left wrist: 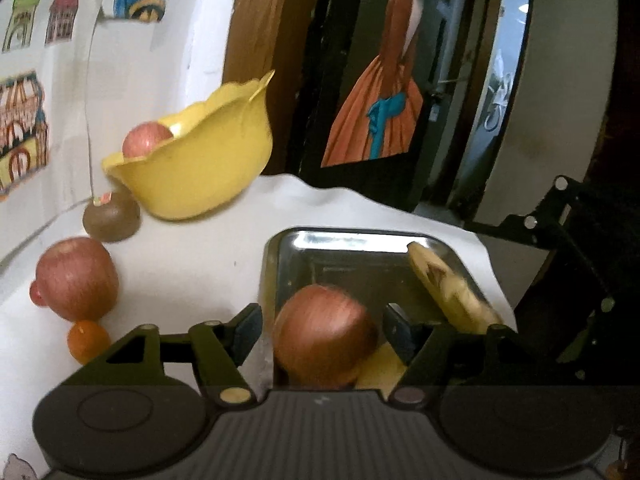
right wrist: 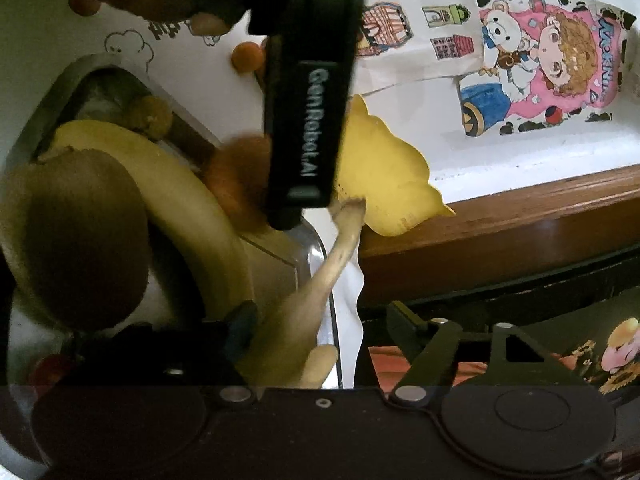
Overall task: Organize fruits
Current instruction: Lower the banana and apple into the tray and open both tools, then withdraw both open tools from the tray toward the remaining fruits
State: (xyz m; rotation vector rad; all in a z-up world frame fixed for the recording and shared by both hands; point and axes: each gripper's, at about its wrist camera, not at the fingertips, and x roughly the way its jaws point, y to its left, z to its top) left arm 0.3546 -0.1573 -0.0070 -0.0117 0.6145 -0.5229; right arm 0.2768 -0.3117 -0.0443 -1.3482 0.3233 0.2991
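- Left wrist view: the left gripper (left wrist: 320,330) is spread wide around a red apple (left wrist: 325,334) in the metal tray (left wrist: 276,268) — pads not touching it. A banana (left wrist: 448,292) leans on the tray's right rim. The yellow bowl (left wrist: 200,168) holds another apple (left wrist: 146,138); kiwi (left wrist: 111,216), big apple (left wrist: 76,278) and small orange (left wrist: 88,340) sit on the white table (left wrist: 208,264).
- Right wrist view: the right gripper (right wrist: 316,332) is wide open, fingers either side of the banana stem (right wrist: 320,280) — no grip. A kiwi (right wrist: 76,236) sits close at left.

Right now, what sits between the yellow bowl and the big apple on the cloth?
A brown kiwi lies between the yellow bowl and the big apple, seen in the left wrist view.
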